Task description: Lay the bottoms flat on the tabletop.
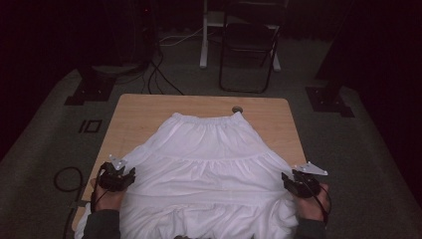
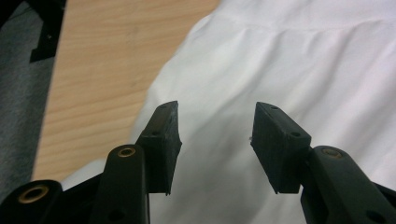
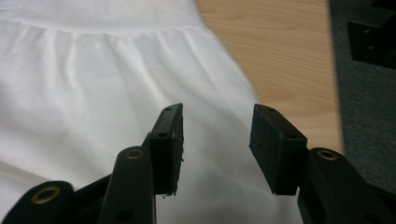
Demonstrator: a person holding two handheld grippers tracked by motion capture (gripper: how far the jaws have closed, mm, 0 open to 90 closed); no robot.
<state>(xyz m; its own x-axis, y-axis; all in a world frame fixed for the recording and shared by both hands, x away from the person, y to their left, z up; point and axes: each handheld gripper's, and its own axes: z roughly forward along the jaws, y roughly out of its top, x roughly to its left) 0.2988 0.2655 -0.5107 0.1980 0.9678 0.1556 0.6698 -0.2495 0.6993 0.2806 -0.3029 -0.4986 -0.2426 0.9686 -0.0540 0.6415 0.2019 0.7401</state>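
Now both tools, left and right, hang released over the white skirt

A pale wooden table stood at centre, bare wood showing along its 12 o'clock edge and down both sides. Small round grey object sat on the table near the 12 o'clock edge; what it was could not be made out. Grey carpet floor surrounded the table. Black folding chair stood on the carpet beyond the table, toward 12 o'clock, with a white stand leg just beside it at its 9 o'clock. Black cables trailed across the floor toward 11 o'clock. Dark base plates lay at 10 o'clock and 2 o'clock. A black cable loop lay at 8 o'clock.
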